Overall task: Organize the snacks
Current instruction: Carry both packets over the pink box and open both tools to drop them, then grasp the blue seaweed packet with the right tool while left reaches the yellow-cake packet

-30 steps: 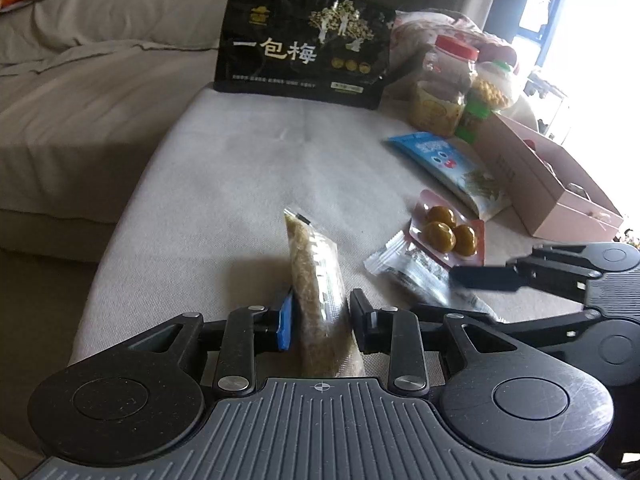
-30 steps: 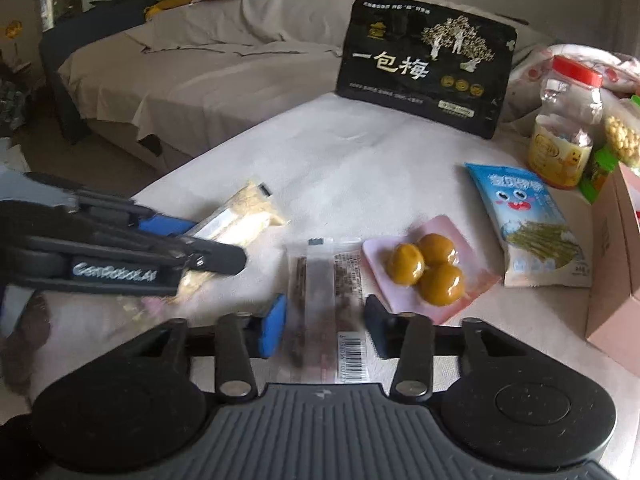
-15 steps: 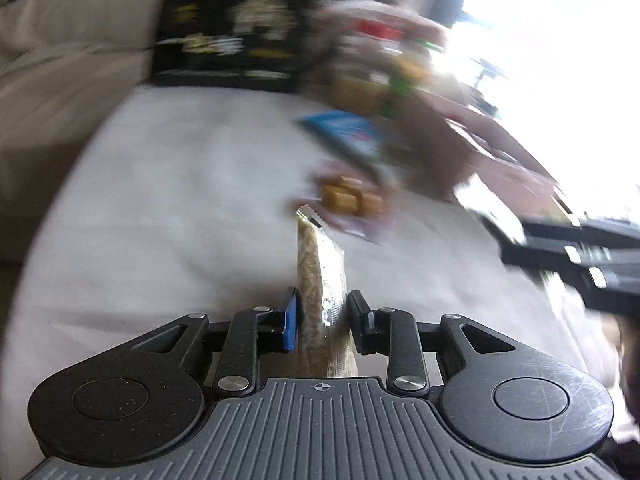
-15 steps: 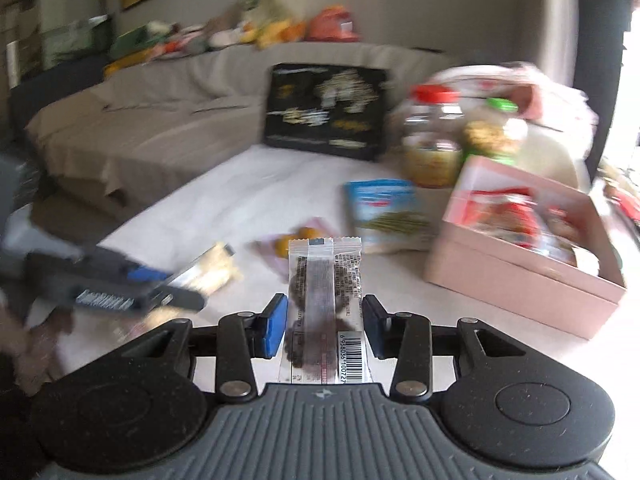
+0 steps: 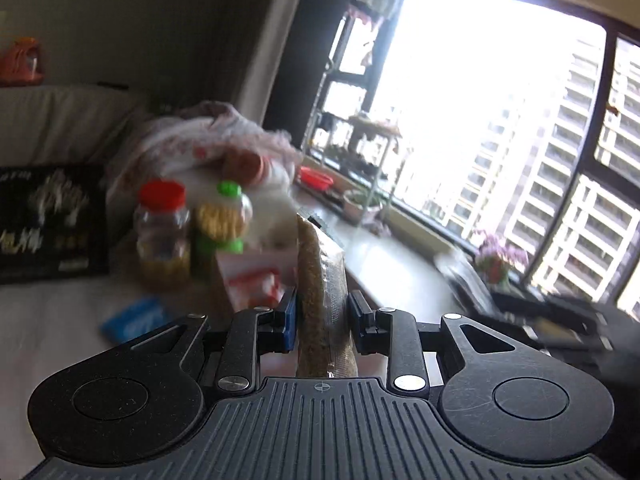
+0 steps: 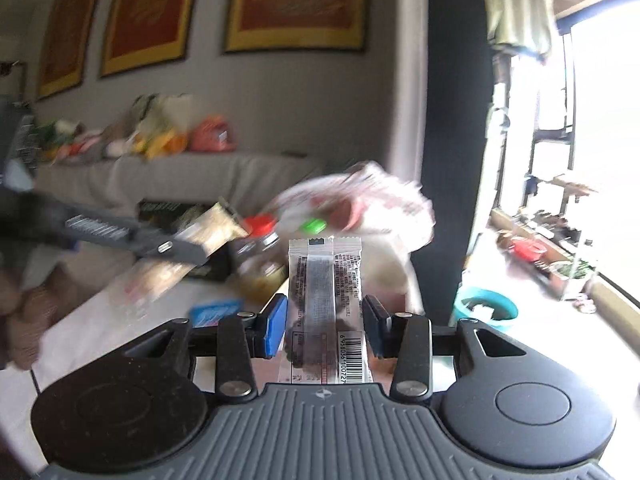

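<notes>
Now, my left gripper (image 5: 322,314): clamped on a tan grain packet (image 5: 320,300) that stands up between the jaws at the centre of the left view.
My right gripper (image 6: 325,322): squeezed on a clear packet with a barcode (image 6: 326,312), upright in the middle of the right view, dark pieces showing through the wrapper.
Grain packet, second look: in the right view it sticks out of the left gripper (image 6: 192,246) at centre left, tilted up to the right.
Right gripper, second look: a dark, blurred shape at the right edge of the left view (image 5: 560,320).
Red-lidded jar (image 5: 162,236): left of centre in the left view, standing on the pale surface (image 5: 48,320).
Green-lidded jar (image 5: 222,224): just right of the red-lidded one, blurred.
Blue packet (image 5: 134,318): lying flat on the pale surface, lower left of the left view, near the jars.
Black bag (image 5: 44,220): far left edge, standing behind the surface.
Plastic bag (image 5: 208,140): bunched up behind the jars.
Window (image 5: 500,140): bright, filling the upper right of the left view.
</notes>
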{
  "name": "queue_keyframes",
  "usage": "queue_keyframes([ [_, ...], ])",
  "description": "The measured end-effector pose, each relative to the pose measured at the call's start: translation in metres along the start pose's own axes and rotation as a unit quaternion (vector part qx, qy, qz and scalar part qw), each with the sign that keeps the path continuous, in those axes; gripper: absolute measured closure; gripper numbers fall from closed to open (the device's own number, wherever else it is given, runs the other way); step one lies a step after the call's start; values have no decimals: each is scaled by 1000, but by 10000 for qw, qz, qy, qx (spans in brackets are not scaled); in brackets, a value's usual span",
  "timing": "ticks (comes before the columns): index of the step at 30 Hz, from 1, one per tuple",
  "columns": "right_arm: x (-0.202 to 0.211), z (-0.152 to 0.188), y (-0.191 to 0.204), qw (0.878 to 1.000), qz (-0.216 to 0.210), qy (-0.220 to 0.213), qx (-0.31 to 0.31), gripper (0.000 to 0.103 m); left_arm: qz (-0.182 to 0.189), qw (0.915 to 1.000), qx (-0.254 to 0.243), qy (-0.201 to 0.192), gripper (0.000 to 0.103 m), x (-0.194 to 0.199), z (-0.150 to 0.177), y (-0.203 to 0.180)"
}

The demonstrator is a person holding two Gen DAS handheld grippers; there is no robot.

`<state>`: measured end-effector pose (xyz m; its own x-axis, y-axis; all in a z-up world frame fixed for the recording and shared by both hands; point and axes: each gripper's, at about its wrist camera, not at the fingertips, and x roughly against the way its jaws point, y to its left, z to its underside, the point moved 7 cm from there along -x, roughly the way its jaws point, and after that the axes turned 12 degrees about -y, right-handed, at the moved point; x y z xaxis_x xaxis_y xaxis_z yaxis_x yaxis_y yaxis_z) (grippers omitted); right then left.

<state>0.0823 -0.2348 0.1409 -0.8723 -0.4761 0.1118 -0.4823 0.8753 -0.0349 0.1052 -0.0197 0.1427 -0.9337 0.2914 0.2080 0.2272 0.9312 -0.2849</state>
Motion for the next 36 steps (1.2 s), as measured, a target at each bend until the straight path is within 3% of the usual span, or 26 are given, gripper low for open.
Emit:
queue_keyframes([
  [3, -18, -5, -21, 9995, 209, 72, -239, 62, -59, 9999, 137, -36, 72, -62, -18, 4],
  [5, -28, -2, -31, 9986, 258, 186, -412, 62, -127, 9994, 312, -6, 72, -98, -14, 11],
  [8, -39, 5, -41, 9977, 368, 317, -478, 62, -292, 9959, 733, 437, 71, -144, 23, 28],
  [11, -52, 11, -47, 9967, 484, 460, -466, 62, -524, 9870, 1118, 1033, 73, -174, 70, 53],
  [13, -60, 11, -50, 9961, 525, 516, -481, 62, -627, 9832, 1260, 1164, 73, -181, 83, 66],
  [19, -110, 2, -54, 9916, 420, 849, -884, 62, -321, 9873, 1477, 482, 73, -149, 39, 76],
  [21, -137, 2, -55, 9869, 399, 1115, -1099, 58, -299, 9882, 1487, 193, 73, -128, 17, 77],
  [23, -158, 2, -57, 9820, 417, 1349, -1258, 46, -437, 9884, 1447, 110, 73, -108, 3, 84],
  [24, -163, 2, -56, 9819, 431, 1364, -1239, 45, -513, 9883, 1434, 116, 73, -96, 2, 91],
  [27, -161, 0, -47, 9853, 445, 1286, -1033, 38, -845, 9867, 1369, 212, 73, -62, 18, 121],
  [31, -162, 4, -20, 9840, 187, 1413, -1065, 34, -1529, 9758, 1454, 581, 73, -27, 66, 172],
  [36, -194, 23, 53, 9789, -387, 1884, -691, 32, -1907, 9707, 1327, 619, 73, 19, 104, 193],
])
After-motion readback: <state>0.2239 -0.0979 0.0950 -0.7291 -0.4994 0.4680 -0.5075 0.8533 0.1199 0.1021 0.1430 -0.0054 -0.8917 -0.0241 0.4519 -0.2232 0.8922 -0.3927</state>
